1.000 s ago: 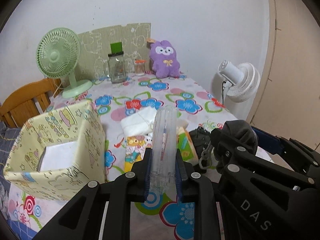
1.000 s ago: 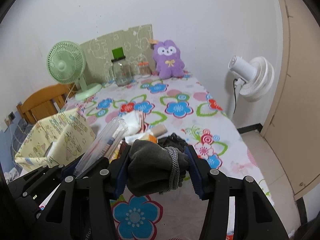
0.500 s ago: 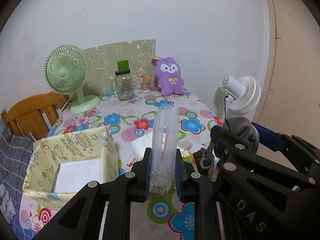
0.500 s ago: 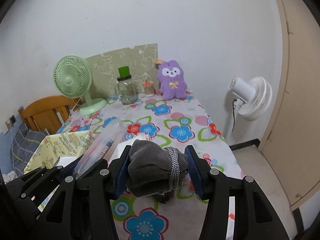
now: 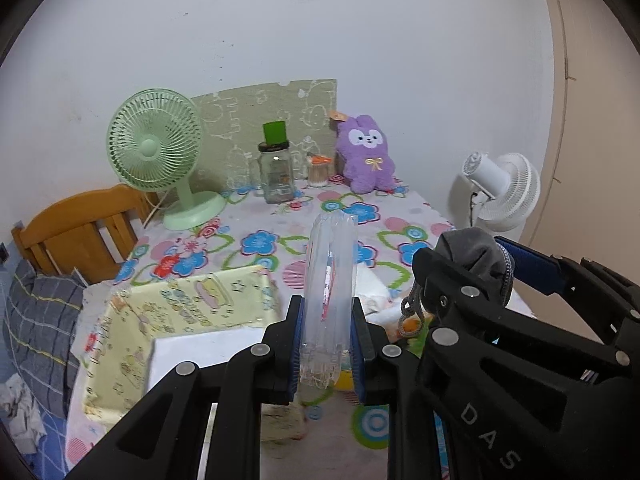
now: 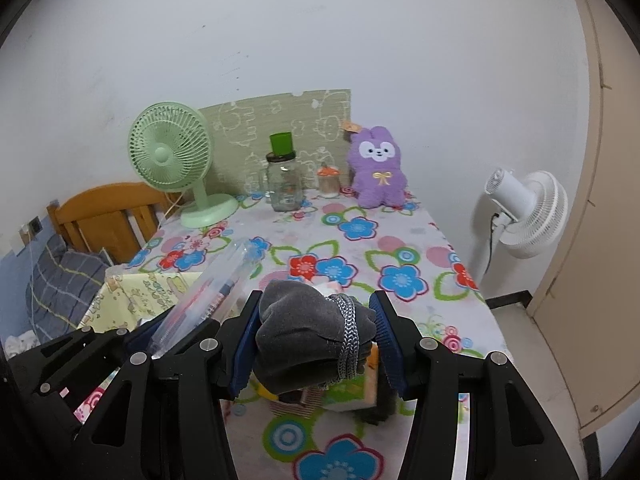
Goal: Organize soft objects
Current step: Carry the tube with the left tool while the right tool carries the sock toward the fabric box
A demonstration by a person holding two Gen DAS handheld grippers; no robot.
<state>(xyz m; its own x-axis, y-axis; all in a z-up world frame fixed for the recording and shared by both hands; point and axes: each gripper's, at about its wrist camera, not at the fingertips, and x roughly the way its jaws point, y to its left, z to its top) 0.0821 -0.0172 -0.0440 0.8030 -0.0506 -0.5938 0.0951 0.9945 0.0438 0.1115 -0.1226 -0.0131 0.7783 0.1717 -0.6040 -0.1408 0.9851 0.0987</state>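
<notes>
Both items are lifted clear of the worktop and carried in the air, so the step in hand looks like the carry toward the yellow patterned box, which sits open at the near left edge with a white sheet on its bottom. That box seems the likely home for soft things.

The left tongs are clenched narrowly on a clear inflated air-cushion bag, which stands upright between the blue pads and reaches well above them. The right tongs stand about half open but are filled: their pads press both sides of a rolled grey cloth bundle bound by a grey braided cord. The 2 tools sit side by side, the right one just beside the left in the left wrist view.

The next move, as I judge it, calls for bringing 1 item at a time over the box opening, lowering it, then letting go, since 2 tools may crowd the rim. The air bag is light and slippery and could tip out sideways. More soft items remain on the worktop beneath the tongs, partly hidden. The purple plush rabbit sits at the far wall.
</notes>
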